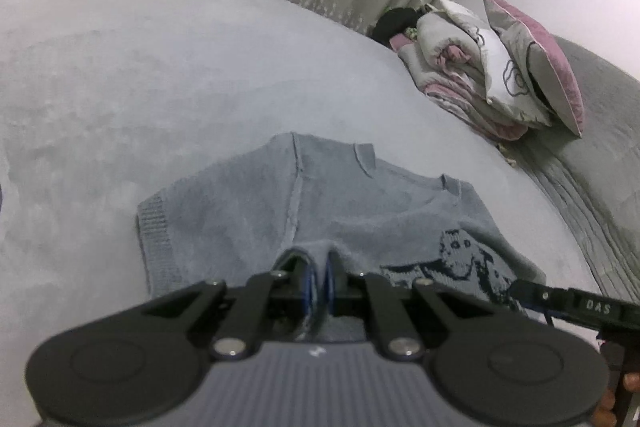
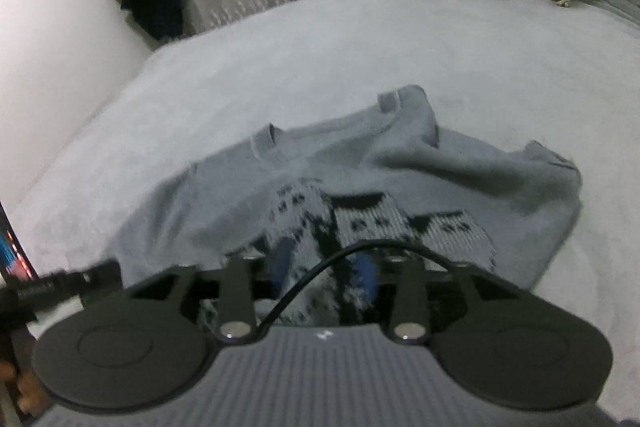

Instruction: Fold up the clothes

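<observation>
Lying crosswise on the bed [image 2: 440, 59], the sweater [image 2: 320, 163] points its neckline away.

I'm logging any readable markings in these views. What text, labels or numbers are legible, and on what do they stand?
"DAS": white letters on the black right gripper body, at the right edge of the left wrist view.
Small pale mark on the left gripper grey housing: too blurred to read.
The sweater carries a knitted picture, no lettering.
</observation>
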### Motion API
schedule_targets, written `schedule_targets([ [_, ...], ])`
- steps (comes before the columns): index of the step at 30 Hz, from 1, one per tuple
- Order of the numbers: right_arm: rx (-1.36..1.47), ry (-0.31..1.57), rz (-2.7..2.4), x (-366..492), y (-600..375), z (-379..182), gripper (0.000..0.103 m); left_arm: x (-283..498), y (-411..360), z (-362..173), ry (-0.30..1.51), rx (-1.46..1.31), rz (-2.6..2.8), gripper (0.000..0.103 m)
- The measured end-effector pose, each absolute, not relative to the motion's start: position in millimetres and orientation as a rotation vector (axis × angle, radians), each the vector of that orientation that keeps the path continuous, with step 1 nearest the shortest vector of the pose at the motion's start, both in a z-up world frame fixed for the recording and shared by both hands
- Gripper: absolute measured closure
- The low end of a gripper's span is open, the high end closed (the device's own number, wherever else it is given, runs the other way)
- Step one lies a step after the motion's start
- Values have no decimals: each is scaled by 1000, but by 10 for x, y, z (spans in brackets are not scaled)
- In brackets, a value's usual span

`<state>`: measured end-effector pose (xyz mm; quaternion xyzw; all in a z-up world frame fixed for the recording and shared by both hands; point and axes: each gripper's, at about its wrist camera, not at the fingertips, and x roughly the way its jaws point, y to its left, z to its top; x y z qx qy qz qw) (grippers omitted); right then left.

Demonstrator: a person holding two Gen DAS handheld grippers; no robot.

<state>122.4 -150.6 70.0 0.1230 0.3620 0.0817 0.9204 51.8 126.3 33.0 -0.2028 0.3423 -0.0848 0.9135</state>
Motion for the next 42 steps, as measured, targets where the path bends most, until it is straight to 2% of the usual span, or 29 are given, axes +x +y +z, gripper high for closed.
schedule_targets([
  [1, 244, 748, 162, 1193, -1528, 692, 41, 514, 1259, 335, 713, -408, -179, 93],
  [6, 284, 822, 100, 1072, -1737, 582, 40, 452, 1308, 327, 758, -390, -211, 70],
  [10, 312, 876, 42, 959, -1909, 481, 36, 411, 1352, 292, 803, -377, -241, 65],
  [12, 314, 889, 20, 891, -1961, 421, 35, 364, 1368, 267, 827, -364, -262, 57],
  [18, 404, 848, 32, 791, -2029, 268, 31, 233, 1347, 194, 880, -295, -286, 54],
  [22, 485, 775, 64, 846, -2031, 185, 31, 228, 1270, 171, 889, -278, -312, 55],
  [23, 507, 761, 69, 862, -2031, 173, 33, 217, 1245, 169, 888, -262, -313, 59],
  [24, 525, 750, 78, 874, -2029, 163, 46, 203, 1223, 173, 886, -248, -315, 73],
  [25, 539, 746, 92, 887, -2022, 150, 73, 191, 1216, 175, 887, -250, -319, 82],
  [26, 541, 746, 105, 890, -2010, 141, 81, 179, 1217, 175, 892, -261, -322, 90],
  [36, 435, 592, 87, 626, -1954, 491, 86, -46, 1393, 416, 733, -462, -390, 95],
  [42, 411, 523, 100, 936, -1875, 798, 86, -3, 1407, 477, 635, -536, -318, 95],
])
